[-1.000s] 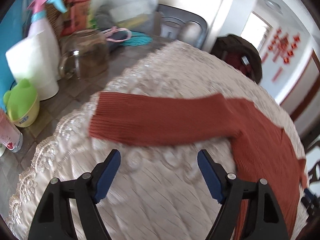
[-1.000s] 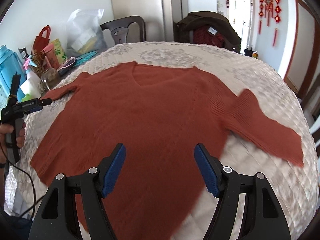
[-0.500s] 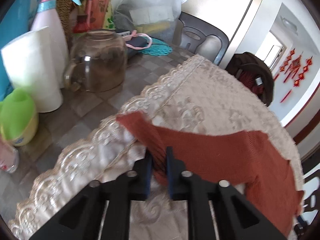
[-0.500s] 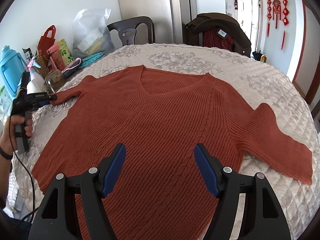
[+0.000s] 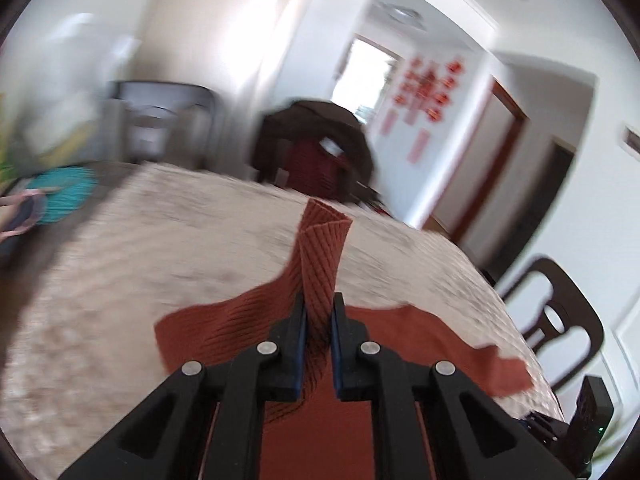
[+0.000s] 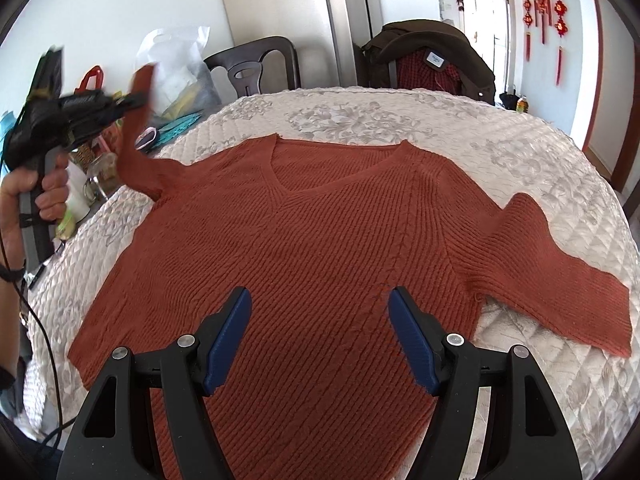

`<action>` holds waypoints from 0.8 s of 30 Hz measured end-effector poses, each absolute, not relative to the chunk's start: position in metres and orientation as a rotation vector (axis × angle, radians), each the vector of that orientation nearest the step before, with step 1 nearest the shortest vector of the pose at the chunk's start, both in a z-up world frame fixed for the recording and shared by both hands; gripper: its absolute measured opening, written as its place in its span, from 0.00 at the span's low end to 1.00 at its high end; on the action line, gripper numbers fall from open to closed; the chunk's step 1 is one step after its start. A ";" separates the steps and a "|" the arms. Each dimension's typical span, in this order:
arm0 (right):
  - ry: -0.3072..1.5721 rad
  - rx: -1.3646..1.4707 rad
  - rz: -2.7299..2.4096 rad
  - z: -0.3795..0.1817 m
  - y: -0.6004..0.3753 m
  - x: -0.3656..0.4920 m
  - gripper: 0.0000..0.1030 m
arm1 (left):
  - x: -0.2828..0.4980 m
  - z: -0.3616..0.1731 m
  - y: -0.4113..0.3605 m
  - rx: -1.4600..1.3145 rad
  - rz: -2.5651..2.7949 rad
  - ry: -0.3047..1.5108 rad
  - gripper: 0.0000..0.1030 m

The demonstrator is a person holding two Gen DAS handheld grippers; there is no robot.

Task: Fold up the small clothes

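Item: rust-red ribbed knit V-neck sweater [image 6: 320, 240], spread front-up on a round bench under a cream quilted floral cover [image 6: 360, 112]. Body and one sleeve [image 6: 560, 276] lie flat; the other sleeve [image 5: 320, 256] is raised clear of the cover.

Left gripper [image 5: 319, 320]: pressed together on the raised sleeve, whose cuff stands up beyond the fingertips. In the right wrist view this gripper [image 6: 132, 100] appears at far left, held in the person's hand [image 6: 44, 192], the sleeve trailing from it down to the shoulder.

Right gripper [image 6: 320, 332]: spread wide, blue-padded fingers [image 6: 230, 336] hovering above the sweater's lower body, holding nothing.

Surroundings, right wrist view: dark wooden chair [image 6: 256, 68] behind the bench; second chair draped with a dark brown coat [image 6: 432, 52]; white plastic bag [image 6: 176, 64] and small clutter at the bench's left edge, partly hidden by the left gripper and hand; red hanging ornaments [image 6: 544, 4] on the wall.

Left wrist view only: heavily motion-blurred; a teal object [image 5: 68, 196], possibly a mat, at far left; another dark chair [image 5: 556, 312] at right. The sweater's full outline shows only in the right wrist view.
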State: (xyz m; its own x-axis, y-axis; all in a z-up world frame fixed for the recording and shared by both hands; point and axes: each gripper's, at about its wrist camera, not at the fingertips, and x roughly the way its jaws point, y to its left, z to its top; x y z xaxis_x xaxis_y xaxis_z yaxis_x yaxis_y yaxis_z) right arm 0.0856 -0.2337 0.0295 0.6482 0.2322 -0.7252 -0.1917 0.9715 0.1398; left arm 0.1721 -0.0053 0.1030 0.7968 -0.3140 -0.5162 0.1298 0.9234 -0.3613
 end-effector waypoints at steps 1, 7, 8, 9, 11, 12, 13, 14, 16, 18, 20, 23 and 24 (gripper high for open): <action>0.832 0.058 0.238 0.030 -0.235 0.085 0.69 | 0.180 0.096 -0.019 -0.312 -0.275 0.629 0.12; 0.841 0.107 0.225 0.031 -0.247 0.085 0.69 | 0.211 0.029 -0.086 -0.289 -0.439 0.890 0.16; 0.841 0.121 0.223 0.032 -0.250 0.085 0.69 | 0.209 0.026 -0.089 -0.296 -0.453 0.910 0.17; 0.838 0.132 0.223 0.033 -0.252 0.086 0.69 | 0.205 0.027 -0.088 -0.308 -0.464 0.910 0.20; 0.831 0.164 0.231 0.037 -0.256 0.088 0.69 | 0.190 0.040 -0.078 -0.313 -0.463 0.867 0.26; 0.829 0.176 0.235 0.038 -0.257 0.090 0.69 | 0.184 0.049 -0.068 -0.313 -0.458 0.838 0.28; 0.826 0.194 0.241 0.039 -0.258 0.093 0.69 | 0.178 0.058 -0.058 -0.304 -0.444 0.803 0.30; 0.823 0.207 0.245 0.041 -0.259 0.096 0.69 | 0.175 0.063 -0.049 -0.288 -0.416 0.778 0.31; 0.822 0.242 0.251 0.044 -0.258 0.108 0.69 | 0.179 0.066 -0.027 -0.224 -0.300 0.745 0.31; 0.830 0.274 0.252 0.046 -0.256 0.120 0.69 | 0.184 0.064 -0.001 -0.191 -0.170 0.741 0.31; 0.828 0.321 0.273 0.048 -0.253 0.134 0.69 | 0.188 0.058 0.024 -0.209 -0.104 0.762 0.31; 0.851 0.340 0.290 0.043 -0.246 0.153 0.65 | 0.196 0.039 0.043 -0.216 -0.064 0.817 0.31; 0.868 0.342 0.297 0.040 -0.243 0.162 0.59 | 0.199 0.032 0.045 -0.215 -0.059 0.836 0.31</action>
